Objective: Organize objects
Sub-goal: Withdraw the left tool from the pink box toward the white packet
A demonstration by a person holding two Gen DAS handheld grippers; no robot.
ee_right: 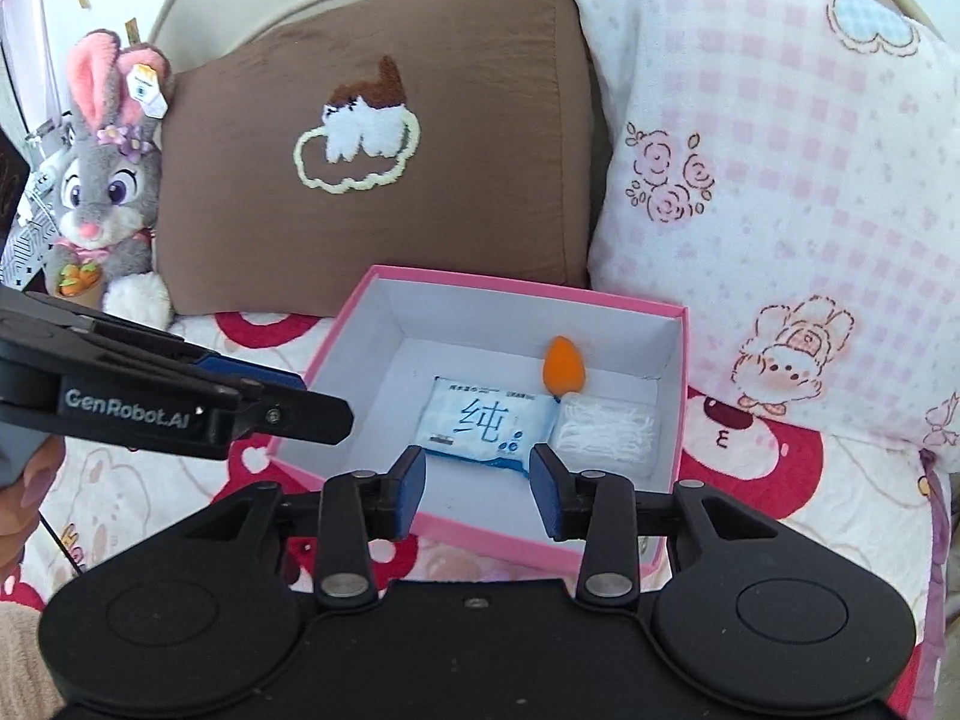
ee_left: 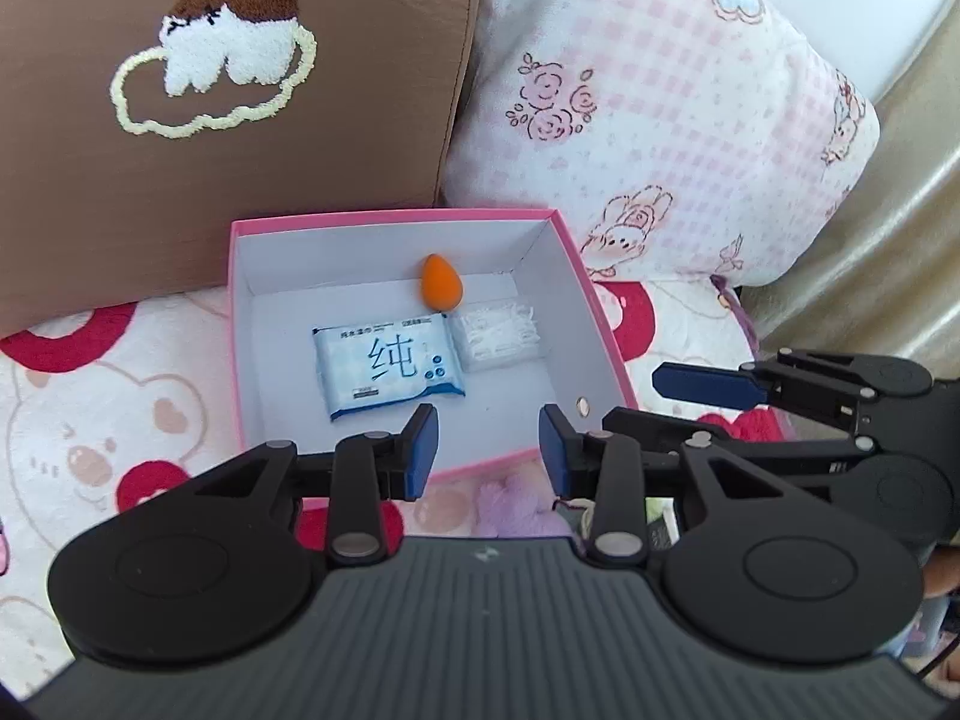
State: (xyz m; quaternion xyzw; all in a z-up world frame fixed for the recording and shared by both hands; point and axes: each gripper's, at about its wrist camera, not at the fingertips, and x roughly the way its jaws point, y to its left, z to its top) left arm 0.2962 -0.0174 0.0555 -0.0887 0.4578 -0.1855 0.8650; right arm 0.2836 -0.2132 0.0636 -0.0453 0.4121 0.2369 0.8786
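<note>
A pink box [ee_left: 600,324] sits mid-frame on a bed [ee_left: 120,408], open, with three things on its white floor: a wipes pack [ee_left: 390,369] at centre, a clear bag [ee_left: 501,336] touching its right edge, and an orange sponge [ee_left: 437,282] just behind them. Both claws hang above the box's near rim with jaws apart and nothing between them: the left claw [ee_left: 489,450] at lower centre, the right claw [ee_right: 478,492] likewise. A brown pillow [ee_right: 360,180] and pink pillow [ee_right: 780,180] stand behind, a plush rabbit [ee_right: 105,192] at upper left.

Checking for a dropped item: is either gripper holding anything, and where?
Nothing is held. The left gripper and right gripper both stand open and empty above the box.
</note>
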